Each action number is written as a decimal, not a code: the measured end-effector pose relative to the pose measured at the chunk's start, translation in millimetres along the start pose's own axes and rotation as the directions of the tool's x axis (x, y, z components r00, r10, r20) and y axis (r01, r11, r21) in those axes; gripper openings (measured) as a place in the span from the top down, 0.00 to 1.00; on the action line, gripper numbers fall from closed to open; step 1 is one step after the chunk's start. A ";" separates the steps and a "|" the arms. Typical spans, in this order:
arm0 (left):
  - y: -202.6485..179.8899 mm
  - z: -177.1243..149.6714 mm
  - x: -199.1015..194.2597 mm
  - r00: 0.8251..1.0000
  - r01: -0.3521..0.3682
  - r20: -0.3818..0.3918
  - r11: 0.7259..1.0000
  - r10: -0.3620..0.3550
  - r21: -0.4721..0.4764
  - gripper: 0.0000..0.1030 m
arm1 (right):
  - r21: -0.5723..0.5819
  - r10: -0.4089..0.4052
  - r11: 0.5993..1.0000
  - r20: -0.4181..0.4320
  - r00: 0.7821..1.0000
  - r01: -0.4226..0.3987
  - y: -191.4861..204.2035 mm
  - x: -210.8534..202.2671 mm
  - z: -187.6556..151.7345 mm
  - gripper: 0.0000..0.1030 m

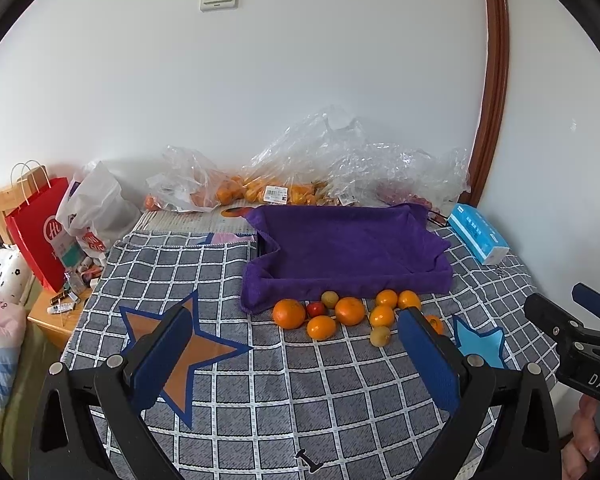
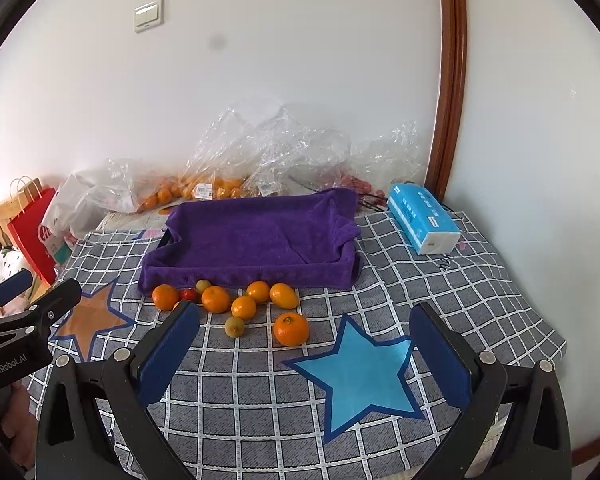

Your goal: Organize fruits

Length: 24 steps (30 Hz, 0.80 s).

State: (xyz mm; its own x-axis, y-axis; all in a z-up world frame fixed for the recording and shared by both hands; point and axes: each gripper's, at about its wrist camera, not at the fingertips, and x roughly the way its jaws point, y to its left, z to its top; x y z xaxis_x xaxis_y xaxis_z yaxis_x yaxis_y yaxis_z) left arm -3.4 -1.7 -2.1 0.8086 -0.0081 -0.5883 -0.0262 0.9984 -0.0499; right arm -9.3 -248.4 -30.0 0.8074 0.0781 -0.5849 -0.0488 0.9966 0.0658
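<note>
Both tongs, left (image 1: 296,344) and right (image 2: 306,344), agape and empty; advise straddling lone orange (image 2: 291,329) at 11 o'clock, lifting into purple tray (image 2: 252,270).

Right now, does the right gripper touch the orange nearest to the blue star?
Apart. In the right wrist view the right gripper is open, and checked cloth shows between its fingers and the orange, which lies alone beside the blue star.

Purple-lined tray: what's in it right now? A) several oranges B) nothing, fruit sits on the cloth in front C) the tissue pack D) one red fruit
B: the purple-lined tray shows only bare towel, while the oranges lie on the checked cloth before its front wall.
</note>
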 end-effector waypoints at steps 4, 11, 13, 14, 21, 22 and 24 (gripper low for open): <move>0.5 1.1 -1.3 1.000 -0.002 0.005 1.000 0.002 0.003 0.00 | 0.000 -0.001 1.000 0.001 1.000 0.001 0.1 0.0 0.3 0.00; 0.4 3.1 -4.5 1.000 0.002 0.014 1.000 -0.002 0.002 0.00 | 0.002 0.000 1.000 0.003 1.000 0.000 0.8 -0.5 -0.6 0.00; 0.1 3.7 -5.2 1.000 0.001 0.016 1.000 -0.001 0.003 0.00 | 0.003 0.001 1.000 0.004 1.000 -0.001 0.7 -1.0 0.0 0.00; 0.2 4.1 -5.4 1.000 0.002 0.016 1.000 -0.002 0.003 0.00 | 0.003 0.001 1.000 0.006 1.000 -0.001 0.6 -1.7 -0.2 0.00; 1.8 4.2 -6.1 1.000 0.002 0.017 1.000 -0.002 -0.003 0.00 | 0.001 0.006 1.000 0.012 1.000 -0.006 1.5 -3.5 0.9 0.00; 1.9 4.6 -6.0 1.000 0.002 0.016 1.000 -0.002 -0.004 0.00 | 0.001 0.006 1.000 0.010 1.000 -0.006 1.8 -3.5 1.0 0.00; 1.7 4.4 -6.6 1.000 0.008 0.018 1.000 -0.007 -0.005 0.00 | -0.002 0.007 1.000 0.012 1.000 -0.007 2.3 -5.1 1.0 0.00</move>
State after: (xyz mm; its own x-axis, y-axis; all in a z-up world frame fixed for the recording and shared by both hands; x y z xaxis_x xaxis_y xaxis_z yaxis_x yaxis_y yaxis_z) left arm -6.2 0.3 5.3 0.8194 -0.0145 -0.5730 -0.0234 0.9980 -0.0587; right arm -12.9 -246.5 -26.0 0.8138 0.0852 -0.5749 -0.0558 0.9961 0.0687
